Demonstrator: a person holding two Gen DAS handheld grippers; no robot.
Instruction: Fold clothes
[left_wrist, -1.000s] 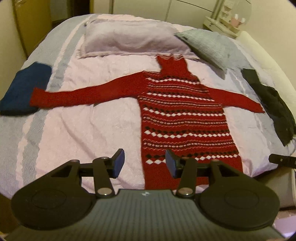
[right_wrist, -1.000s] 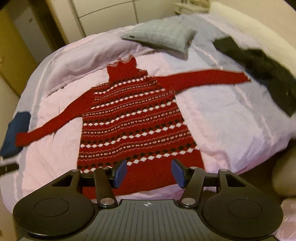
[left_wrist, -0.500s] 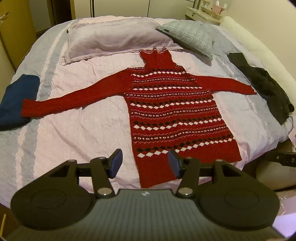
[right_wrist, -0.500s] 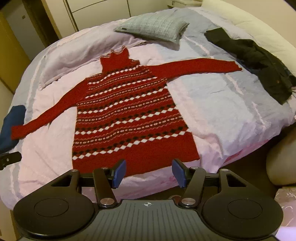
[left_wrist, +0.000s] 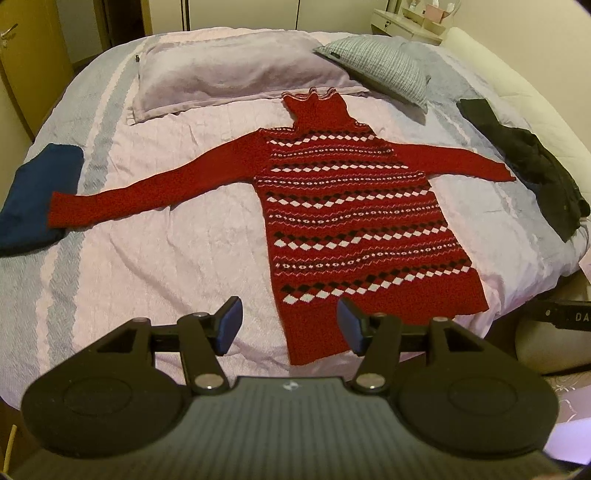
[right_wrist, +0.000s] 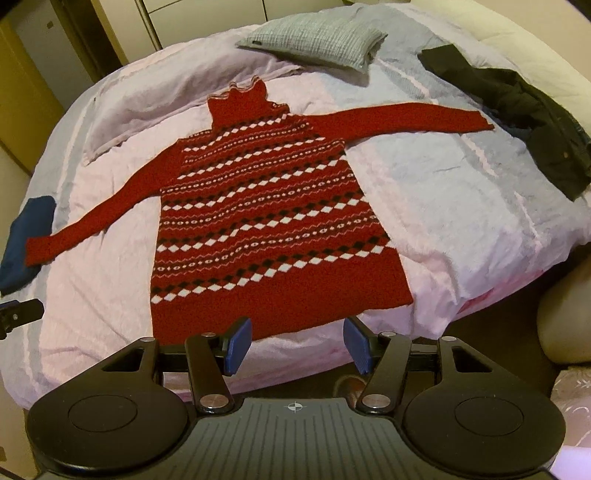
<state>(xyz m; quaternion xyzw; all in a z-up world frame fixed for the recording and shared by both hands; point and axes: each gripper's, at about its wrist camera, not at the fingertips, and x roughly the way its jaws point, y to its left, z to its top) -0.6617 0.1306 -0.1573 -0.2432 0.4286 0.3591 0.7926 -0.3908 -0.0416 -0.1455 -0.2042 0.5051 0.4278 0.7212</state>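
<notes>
A red knit sweater (left_wrist: 351, 221) with white and black diamond bands lies flat on the bed, face up, both sleeves spread out and the collar toward the pillows. My left gripper (left_wrist: 290, 322) hovers above the hem's left corner. Its jaws are opening, and nothing is gripped between the blue pads (left_wrist: 229, 325). In the right wrist view the sweater (right_wrist: 266, 221) fills the middle. My right gripper (right_wrist: 298, 342) stands open above the hem near the foot edge of the bed, holding nothing.
A lilac pillow (left_wrist: 236, 70) and a grey checked pillow (left_wrist: 376, 66) lie at the head of the bed. A black garment (left_wrist: 532, 170) lies at the right side, a folded blue one (left_wrist: 33, 195) at the left. The lilac bedspread (left_wrist: 155, 258) drops off just behind the hem.
The left jaws have spread wider. Both views have pulled back slightly, so the sweater's hem and the bed's foot edge now show more fully.
</notes>
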